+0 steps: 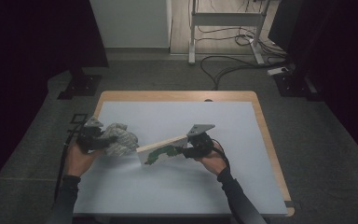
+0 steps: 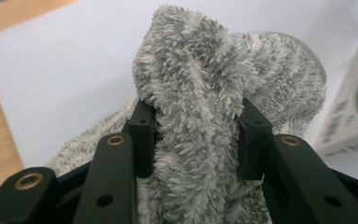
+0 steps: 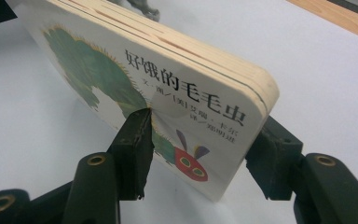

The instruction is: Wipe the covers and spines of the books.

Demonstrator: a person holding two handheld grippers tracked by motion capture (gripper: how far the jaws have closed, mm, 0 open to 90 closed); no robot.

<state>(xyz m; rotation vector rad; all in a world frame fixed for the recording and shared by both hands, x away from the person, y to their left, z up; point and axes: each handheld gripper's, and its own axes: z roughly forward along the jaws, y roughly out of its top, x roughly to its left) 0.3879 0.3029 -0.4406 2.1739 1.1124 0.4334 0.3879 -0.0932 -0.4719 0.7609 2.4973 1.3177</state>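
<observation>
Left claw (image 1: 103, 139) clamps grey cloth (image 1: 120, 138) — book (image 1: 161, 150), gripped by right claw (image 1: 182, 150), points its free end at it, probably just apart.

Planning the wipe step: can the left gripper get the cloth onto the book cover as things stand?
Probably yes. The left gripper is shut on the cloth, just beside the book. The right gripper holds the book tilted with its near end raised, the cover facing the person, and nothing lies between cloth and book.

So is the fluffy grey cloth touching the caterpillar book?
Cannot tell. In the high view the fluffy grey cloth sits right beside the end of the caterpillar book, with no plain gap or contact. The left gripper view doesn't settle it.
</observation>
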